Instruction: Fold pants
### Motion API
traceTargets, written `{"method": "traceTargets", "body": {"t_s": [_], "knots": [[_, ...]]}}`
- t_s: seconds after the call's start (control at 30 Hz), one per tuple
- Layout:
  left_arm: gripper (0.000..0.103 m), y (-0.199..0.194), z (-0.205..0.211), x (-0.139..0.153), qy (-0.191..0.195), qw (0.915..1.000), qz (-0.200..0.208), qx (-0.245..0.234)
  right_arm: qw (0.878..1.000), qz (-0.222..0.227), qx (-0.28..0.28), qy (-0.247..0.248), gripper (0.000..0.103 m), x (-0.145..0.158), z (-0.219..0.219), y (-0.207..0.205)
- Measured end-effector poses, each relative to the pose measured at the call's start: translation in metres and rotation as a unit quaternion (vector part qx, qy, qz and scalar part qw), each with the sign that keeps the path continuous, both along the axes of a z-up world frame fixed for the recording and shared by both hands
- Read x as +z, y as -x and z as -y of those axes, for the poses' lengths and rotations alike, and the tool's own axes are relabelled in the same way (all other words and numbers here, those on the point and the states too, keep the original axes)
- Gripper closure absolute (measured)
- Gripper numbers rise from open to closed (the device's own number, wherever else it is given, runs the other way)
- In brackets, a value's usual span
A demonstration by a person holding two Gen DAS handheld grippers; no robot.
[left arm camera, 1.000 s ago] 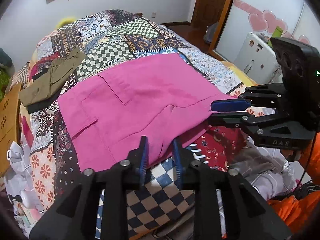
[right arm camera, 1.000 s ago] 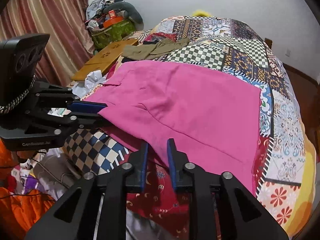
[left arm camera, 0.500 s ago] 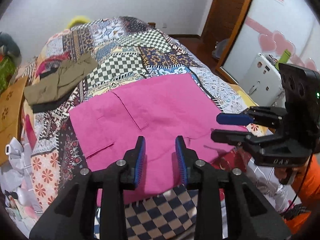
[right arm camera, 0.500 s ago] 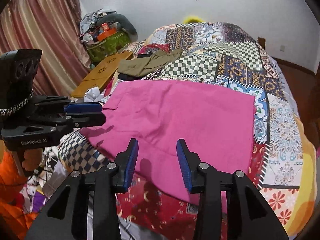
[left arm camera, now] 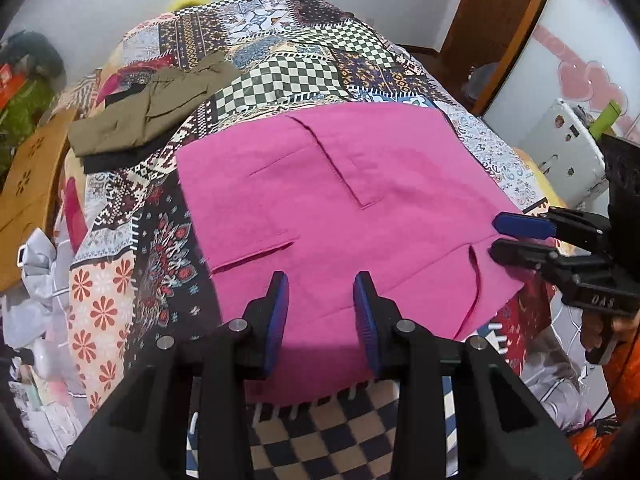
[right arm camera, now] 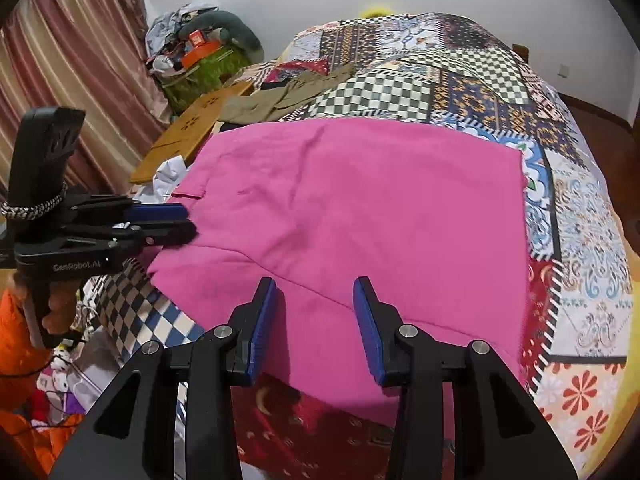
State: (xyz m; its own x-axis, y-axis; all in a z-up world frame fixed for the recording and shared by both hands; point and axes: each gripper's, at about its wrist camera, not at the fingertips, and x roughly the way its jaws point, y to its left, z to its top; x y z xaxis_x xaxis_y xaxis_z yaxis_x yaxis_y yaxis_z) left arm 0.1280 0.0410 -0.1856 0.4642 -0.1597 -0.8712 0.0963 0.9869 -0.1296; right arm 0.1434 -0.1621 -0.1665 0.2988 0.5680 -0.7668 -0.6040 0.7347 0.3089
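Note:
The pink pants [left arm camera: 340, 200] lie folded into a flat rectangle on the patchwork quilt [left arm camera: 304, 68], pocket seams facing up. My left gripper [left arm camera: 320, 280] hovers over their near edge, open, with nothing between its blue pads. In the right wrist view it reaches in from the left [right arm camera: 176, 222] beside the pants' left corner. My right gripper [right arm camera: 315, 284] is also open above the near edge of the pants [right arm camera: 360, 208], empty. From the left wrist view it comes in from the right [left arm camera: 496, 235] at the pants' right corner.
Folded olive pants [left arm camera: 148, 120] over a dark garment lie on the quilt's far left. A wooden board [right arm camera: 188, 136] and piled clutter [right arm camera: 200, 52] flank the bed by a curtain [right arm camera: 60, 60]. A white appliance [left arm camera: 568, 152] stands on the other side. An orange sleeve [right arm camera: 16, 340] shows.
Both grippers were nearly closed at the pants' near edge and have opened. The pink cloth now lies flat. The left gripper has shifted further over the pants.

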Motion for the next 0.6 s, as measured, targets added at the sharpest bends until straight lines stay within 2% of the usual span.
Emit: {"method": "traceTargets", "body": {"t_s": [0.07, 0.17, 0.33, 0.47, 0.6], "knots": [[0.068, 0.003, -0.004, 0.0, 0.002, 1.0, -0.001, 0.002, 1.0, 0.001, -0.003, 0.0, 0.067, 0.0, 0.006, 0.002], [0.067, 0.005, -0.005, 0.001, -0.023, 0.9997, 0.005, 0.009, 1.0, 0.008, -0.014, 0.016, 0.067, 0.0, 0.012, 0.003], [0.064, 0.007, -0.01, 0.001, -0.012, 0.9998, 0.004, 0.014, 0.999, 0.004, -0.041, 0.024, 0.066, -0.003, 0.034, 0.002], [0.064, 0.008, -0.009, 0.001, -0.017, 0.9998, 0.005, 0.013, 0.997, -0.001, -0.07, 0.032, 0.058, -0.008, 0.054, 0.001], [0.062, 0.006, -0.011, 0.001, -0.013, 0.9999, 0.002, 0.011, 0.994, -0.015, -0.104, 0.031, 0.057, -0.015, 0.076, -0.001]]}}
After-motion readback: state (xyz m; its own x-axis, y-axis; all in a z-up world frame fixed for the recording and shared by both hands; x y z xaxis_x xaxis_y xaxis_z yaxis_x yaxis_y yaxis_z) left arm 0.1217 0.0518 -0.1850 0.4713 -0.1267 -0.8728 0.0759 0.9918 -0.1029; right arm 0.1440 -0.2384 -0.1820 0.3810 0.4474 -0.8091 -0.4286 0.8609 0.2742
